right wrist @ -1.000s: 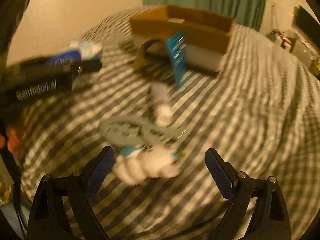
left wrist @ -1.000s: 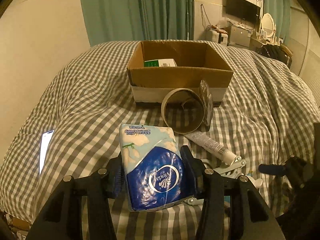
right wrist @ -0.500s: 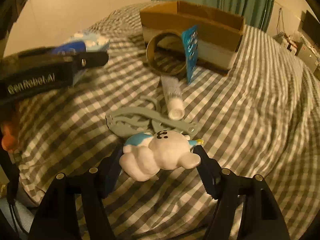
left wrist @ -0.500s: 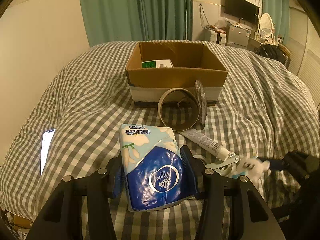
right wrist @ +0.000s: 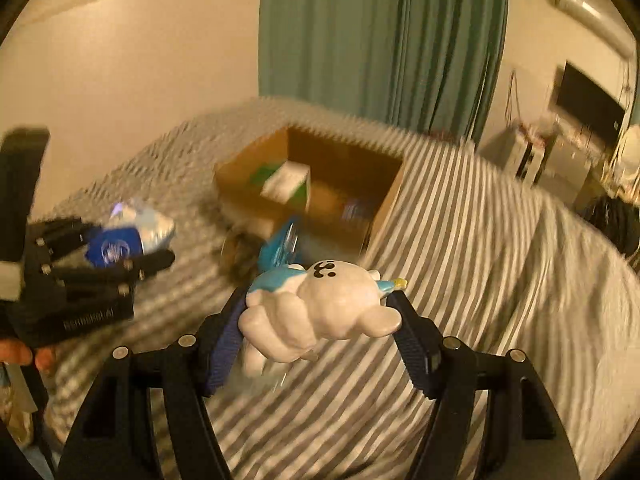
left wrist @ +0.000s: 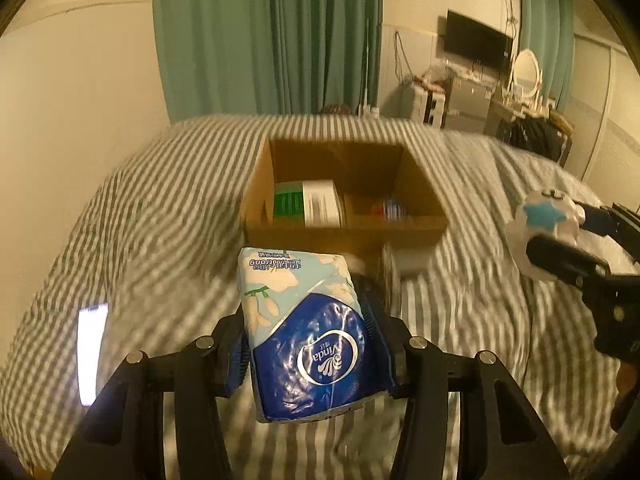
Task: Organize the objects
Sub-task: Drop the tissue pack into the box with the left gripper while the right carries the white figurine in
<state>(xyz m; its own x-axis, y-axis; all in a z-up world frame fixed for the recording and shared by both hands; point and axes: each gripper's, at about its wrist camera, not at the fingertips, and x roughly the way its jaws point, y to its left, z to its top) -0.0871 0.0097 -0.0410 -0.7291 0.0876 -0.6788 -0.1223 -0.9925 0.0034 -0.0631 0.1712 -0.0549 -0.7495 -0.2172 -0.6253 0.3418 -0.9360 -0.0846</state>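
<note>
My left gripper (left wrist: 308, 344) is shut on a blue and white Vinda tissue pack (left wrist: 308, 332) and holds it above the bed, just short of the open cardboard box (left wrist: 344, 232). The box holds a green and white carton (left wrist: 306, 202) and a small blue item (left wrist: 394, 208). My right gripper (right wrist: 320, 316) is shut on a white and blue plush toy (right wrist: 320, 312), lifted above the bed to the right of the box (right wrist: 384, 208). The toy also shows in the left wrist view (left wrist: 548, 224). The left gripper with the tissue pack shows in the right wrist view (right wrist: 116, 244).
A lit phone (left wrist: 92, 352) lies on the checked bedcover (left wrist: 160, 240) at the left. A blue blister pack (right wrist: 280, 248) and a tape roll (right wrist: 240, 252) lie blurred in front of the box. Green curtains (left wrist: 272, 36) and a TV (left wrist: 478, 46) are behind.
Both grippers have risen and moved toward the box, each carrying its object. The right gripper closed on the plush toy and lifted it off the bed. The box interior now shows.
</note>
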